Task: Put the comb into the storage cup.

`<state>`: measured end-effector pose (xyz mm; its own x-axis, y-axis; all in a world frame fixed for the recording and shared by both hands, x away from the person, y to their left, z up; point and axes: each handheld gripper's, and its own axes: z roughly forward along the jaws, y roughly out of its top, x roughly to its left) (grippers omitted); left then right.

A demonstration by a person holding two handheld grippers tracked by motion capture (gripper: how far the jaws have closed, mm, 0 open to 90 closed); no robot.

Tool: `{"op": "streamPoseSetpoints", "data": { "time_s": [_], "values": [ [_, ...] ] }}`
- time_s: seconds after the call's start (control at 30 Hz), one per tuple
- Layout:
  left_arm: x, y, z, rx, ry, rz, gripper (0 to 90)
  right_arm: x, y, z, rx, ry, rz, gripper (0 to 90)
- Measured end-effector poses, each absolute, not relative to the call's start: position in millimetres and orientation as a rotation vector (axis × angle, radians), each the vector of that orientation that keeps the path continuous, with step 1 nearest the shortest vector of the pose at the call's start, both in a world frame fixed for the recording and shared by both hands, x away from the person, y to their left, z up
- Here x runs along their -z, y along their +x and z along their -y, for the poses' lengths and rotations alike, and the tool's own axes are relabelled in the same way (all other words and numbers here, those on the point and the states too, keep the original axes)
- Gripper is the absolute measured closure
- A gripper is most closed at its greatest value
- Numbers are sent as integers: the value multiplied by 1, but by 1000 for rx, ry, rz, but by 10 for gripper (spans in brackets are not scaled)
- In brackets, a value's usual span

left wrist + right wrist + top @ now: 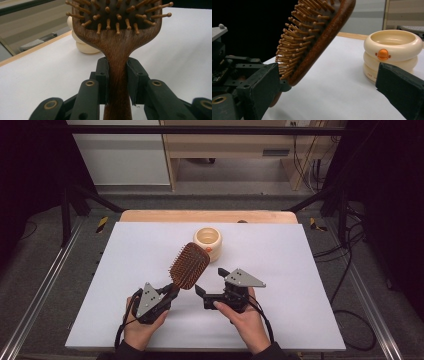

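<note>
Transfer step: left gripper clamps the wooden paddle hairbrush handle between its fingers; right gripper gapes wide, empty — next, probably close on the brush head.

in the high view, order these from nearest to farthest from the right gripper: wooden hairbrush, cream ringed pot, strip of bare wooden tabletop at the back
1. The brown wooden paddle hairbrush, just left of the right gripper, held up by the left gripper.
2. The cream ringed pot with an orange button, behind the brush, toward the table's middle.
3. The strip of bare wooden tabletop, along the far edge beyond the white sheet.
</note>
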<state>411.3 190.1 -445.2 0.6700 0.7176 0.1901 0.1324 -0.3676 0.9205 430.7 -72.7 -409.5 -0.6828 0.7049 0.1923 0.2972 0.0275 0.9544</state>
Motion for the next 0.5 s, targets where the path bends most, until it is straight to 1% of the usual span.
{"op": "streamPoseSetpoints", "data": {
  "time_s": [0.5],
  "values": [
    [444, 409, -188, -738, 1869, -658, 727, 402, 434, 72, -1702, 1030, -1978, 60]
  ]
}}
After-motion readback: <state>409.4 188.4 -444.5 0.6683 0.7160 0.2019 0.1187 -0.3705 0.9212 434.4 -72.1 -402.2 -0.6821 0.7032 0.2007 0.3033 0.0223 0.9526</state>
